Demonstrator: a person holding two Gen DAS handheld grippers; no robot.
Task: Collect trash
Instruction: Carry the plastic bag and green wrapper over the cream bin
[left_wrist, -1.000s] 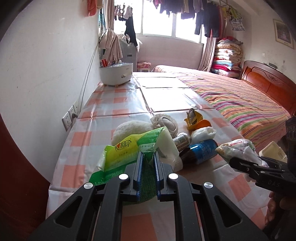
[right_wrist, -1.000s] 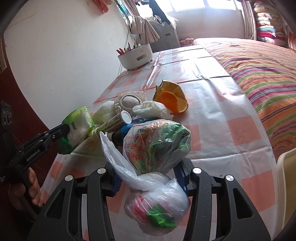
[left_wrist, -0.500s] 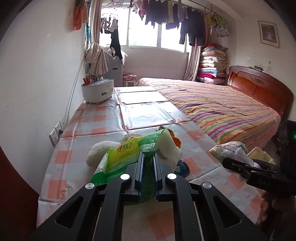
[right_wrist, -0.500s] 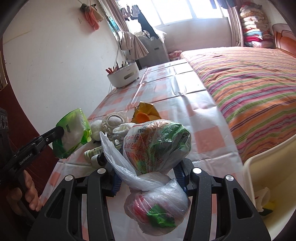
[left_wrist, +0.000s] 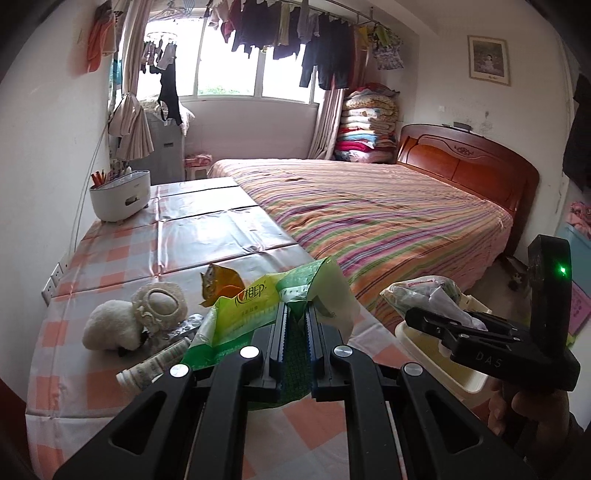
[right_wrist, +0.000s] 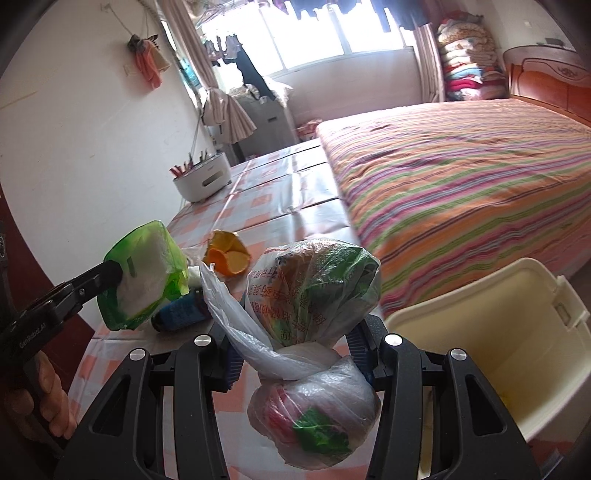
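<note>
Your right gripper (right_wrist: 295, 354), clamped on the knotted bag (right_wrist: 314, 295), sits just beside the bin (right_wrist: 480, 295) (nearer than your left gripper (left_wrist: 295, 325), pinching the green packet (left_wrist: 255, 306)).

Left tongs (left_wrist: 295, 325): matte black frame, silver screw heads, blue ribbed pads; right tongs (right_wrist: 295, 354) match, white lettering on their black shells, a green light glowing on the housing

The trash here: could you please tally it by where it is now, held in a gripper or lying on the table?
Held: 2, green tissue pack, tied plastic bag
On table: 5, orange wrapper, white fluffy lump, round pad, tube, blue bottle
Total: 7
</note>
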